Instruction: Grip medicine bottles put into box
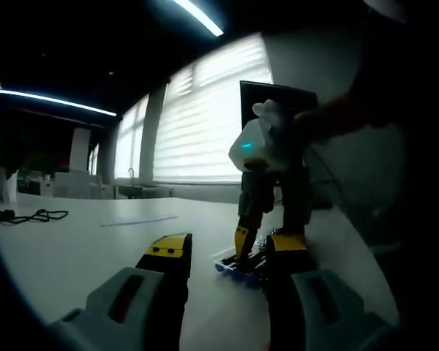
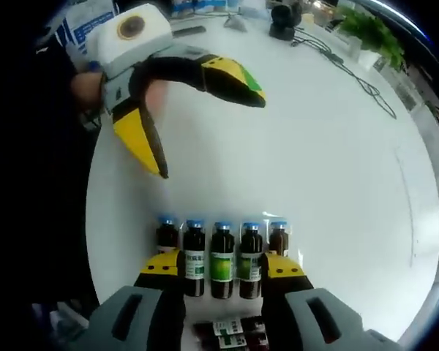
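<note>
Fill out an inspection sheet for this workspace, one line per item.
Surface: white table, mostly bare around the work.
Job's things: row of five dark medicine bottles with blue caps, standing side by side; more bottles lying nearer the camera. Box: nothing seen.
Clutter: a plant and small items at the far edge.
Grippers: right hand-held gripper open, jaws flanking the middle of the row, not closed on any bottle; left hand-held gripper open, above the table beyond the row.
Cables: black cable across the far side; another coil.
Surroundings: blinded windows, ceiling strip lights.
</note>
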